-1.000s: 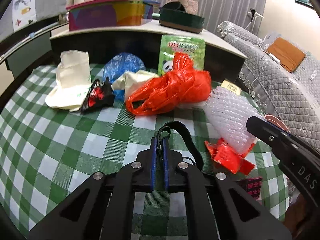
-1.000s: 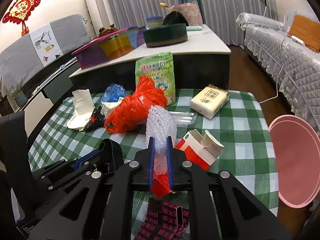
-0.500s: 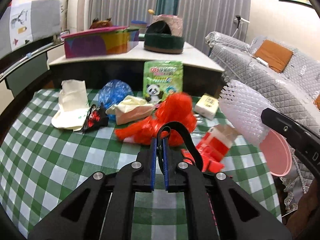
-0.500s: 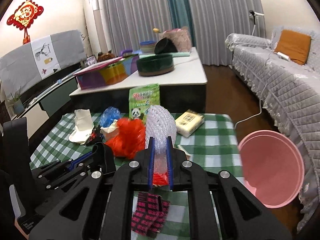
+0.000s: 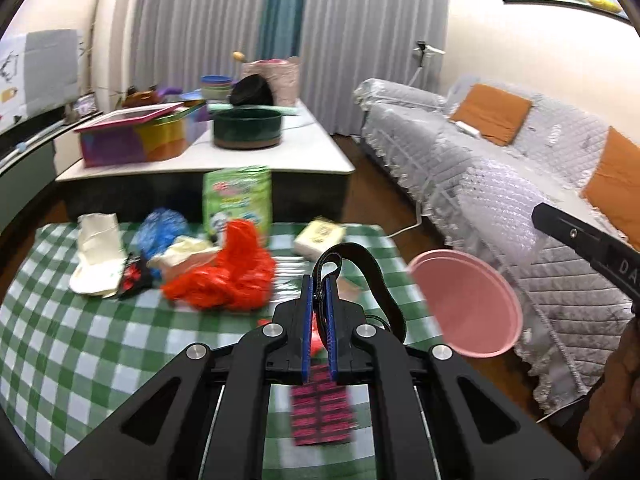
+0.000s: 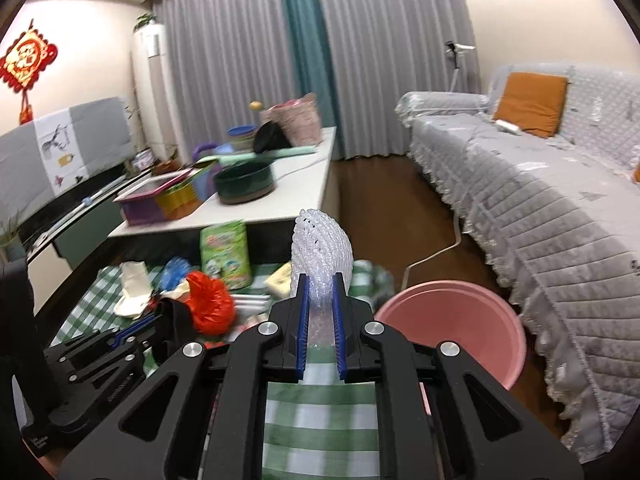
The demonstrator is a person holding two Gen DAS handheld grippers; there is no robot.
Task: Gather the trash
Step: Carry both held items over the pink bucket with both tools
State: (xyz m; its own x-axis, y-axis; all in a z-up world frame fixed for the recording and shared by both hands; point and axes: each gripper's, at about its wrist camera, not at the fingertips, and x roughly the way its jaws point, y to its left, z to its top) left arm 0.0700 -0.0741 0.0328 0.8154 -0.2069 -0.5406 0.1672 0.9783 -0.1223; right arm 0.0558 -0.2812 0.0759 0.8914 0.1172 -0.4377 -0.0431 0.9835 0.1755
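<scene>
The right hand-held gripper (image 6: pixel 319 304) is closed on a white foam net (image 6: pixel 321 248), which stands up between its blue pads, above the near edge of the worktop (image 5: pixel 100 344) and beside the pink bucket (image 6: pixel 452 320) on the floor. The left hand-held gripper (image 5: pixel 319 304) is closed on a black strap (image 5: pixel 360 264), nothing else. I think the net could slip out, because it is soft and squashed thin, and it is light, so it may drift past the rim when released. The bucket stands close to the sofa (image 6: pixel 540 208), and a miss would land on the floor. The green snack bag (image 5: pixel 237 200) has printing too blurred to read. On the right gripper body, only the letters "DA" show.
</scene>
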